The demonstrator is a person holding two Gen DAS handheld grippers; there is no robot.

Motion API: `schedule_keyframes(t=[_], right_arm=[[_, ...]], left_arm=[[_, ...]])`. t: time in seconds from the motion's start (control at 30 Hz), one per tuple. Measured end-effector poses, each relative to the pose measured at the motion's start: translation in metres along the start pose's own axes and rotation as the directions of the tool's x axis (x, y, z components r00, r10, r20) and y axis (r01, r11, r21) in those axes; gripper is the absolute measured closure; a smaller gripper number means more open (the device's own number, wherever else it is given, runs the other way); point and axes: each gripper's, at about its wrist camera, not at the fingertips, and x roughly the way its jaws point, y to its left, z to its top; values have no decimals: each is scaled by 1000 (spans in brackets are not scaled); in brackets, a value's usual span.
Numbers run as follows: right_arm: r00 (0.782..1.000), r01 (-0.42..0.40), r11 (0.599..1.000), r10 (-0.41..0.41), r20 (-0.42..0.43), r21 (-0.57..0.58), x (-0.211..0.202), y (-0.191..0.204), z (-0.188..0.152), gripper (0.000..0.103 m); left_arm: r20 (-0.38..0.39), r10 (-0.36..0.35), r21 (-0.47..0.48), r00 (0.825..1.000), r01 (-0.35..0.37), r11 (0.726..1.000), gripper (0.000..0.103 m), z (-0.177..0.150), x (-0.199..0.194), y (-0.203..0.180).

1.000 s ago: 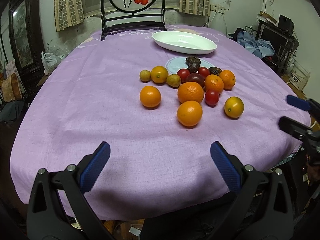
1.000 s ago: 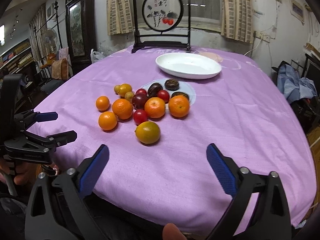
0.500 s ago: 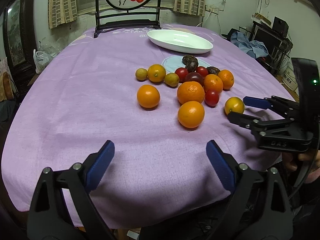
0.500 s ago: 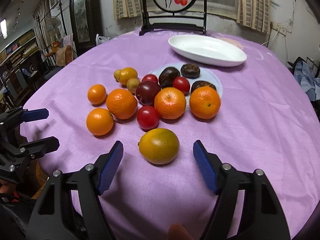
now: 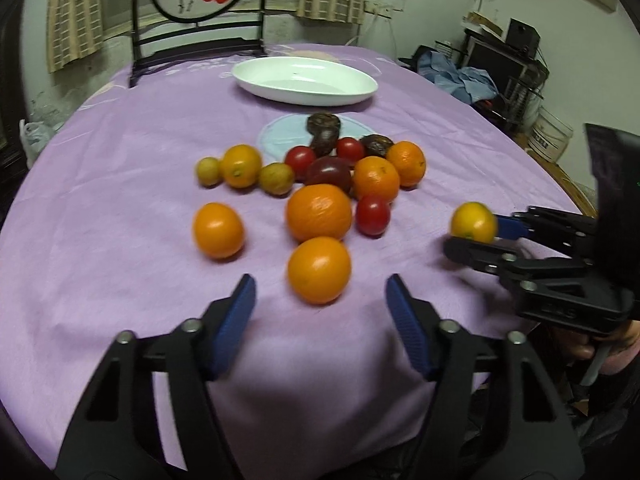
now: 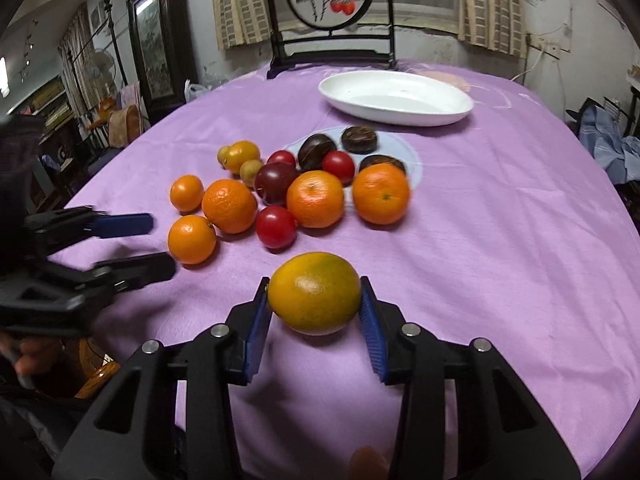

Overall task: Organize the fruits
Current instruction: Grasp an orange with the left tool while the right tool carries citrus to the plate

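Observation:
A pile of oranges, red tomatoes and dark fruits lies on the purple tablecloth (image 5: 100,208). My right gripper (image 6: 315,316) is shut on a yellow-green orange (image 6: 314,293), held just above the cloth; it also shows in the left wrist view (image 5: 473,222). My left gripper (image 5: 320,320) is open, its blue pads either side of the nearest orange (image 5: 319,270) and just short of it. That orange also shows in the right wrist view (image 6: 191,239). A white oval dish (image 5: 306,80) stands empty behind the pile.
A pale round mat (image 5: 280,138) under the dark fruits lies between pile and dish. A black-framed round painted screen (image 6: 332,0) stands at the table's far edge. Furniture and clutter surround the table.
My right gripper moved forward and closed on the yellow-green orange. My left gripper moved forward toward the nearest orange and narrowed a little.

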Motion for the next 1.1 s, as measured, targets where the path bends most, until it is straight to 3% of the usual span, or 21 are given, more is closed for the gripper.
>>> schedule_keyframes(t=[0.2, 0.27, 0.33, 0.5, 0.6, 0.8, 0.97, 1.1], right_arm=[[1000, -9, 1000, 9, 25, 18, -16, -7, -5, 60], [999, -14, 1000, 14, 29, 22, -18, -7, -6, 60], [999, -18, 1000, 17, 31, 25, -19, -9, -6, 60], [999, -20, 999, 19, 28, 32, -19, -12, -7, 60], [1000, -20, 999, 19, 21, 32, -17, -14, -5, 60], [1000, -29, 999, 28, 14, 24, -15, -13, 1, 60], [996, -69, 996, 66, 58, 55, -22, -27, 27, 60], [987, -53, 993, 35, 159, 108, -15, -55, 81, 60]], left_arm=[[-36, 10, 22, 999, -9, 1000, 45, 6, 20, -4], [-52, 18, 27, 999, -16, 1000, 51, 5, 25, -5], [-61, 24, 30, 998, -22, 999, 64, 5, 29, -6], [-55, 25, 35, 998, -23, 999, 64, 5, 30, -5], [-54, 28, 41, 998, -26, 999, 58, 5, 32, -6], [-45, -8, 21, 999, 9, 1000, 64, 8, 30, -3], [1, -64, 29, 998, 64, 998, 64, 19, 4, 1], [87, -77, 71, 993, 71, 995, 64, 73, -13, 5]])
